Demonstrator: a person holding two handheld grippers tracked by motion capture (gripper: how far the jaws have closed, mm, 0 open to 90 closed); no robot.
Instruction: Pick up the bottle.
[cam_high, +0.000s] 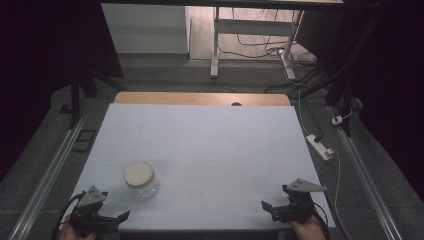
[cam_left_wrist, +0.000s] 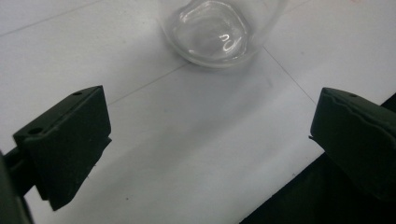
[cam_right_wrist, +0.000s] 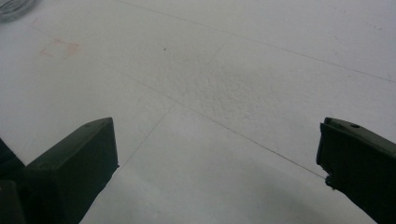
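A clear glass jar (cam_high: 140, 179) with a cream lid (cam_high: 138, 173) stands upright on the white table mat (cam_high: 210, 145), in its near left part. My left gripper (cam_high: 106, 214) sits at the near left corner, just short of the jar and apart from it, jaws wide open and empty. In the left gripper view the jar's rounded base (cam_left_wrist: 215, 32) lies ahead of the open left gripper (cam_left_wrist: 210, 126). My right gripper (cam_high: 276, 200) rests at the near right edge, open, with only bare mat between its jaws (cam_right_wrist: 217, 140). The jar's edge (cam_right_wrist: 13, 8) peeks in at the far left.
The mat's near edge (cam_left_wrist: 299, 186) runs right under the left gripper. A faint reddish mark (cam_right_wrist: 58, 48) stains the mat. A strip of wooden tabletop (cam_high: 200, 98) shows at the back. A power strip (cam_high: 320, 146) and cables lie on the floor to the right.
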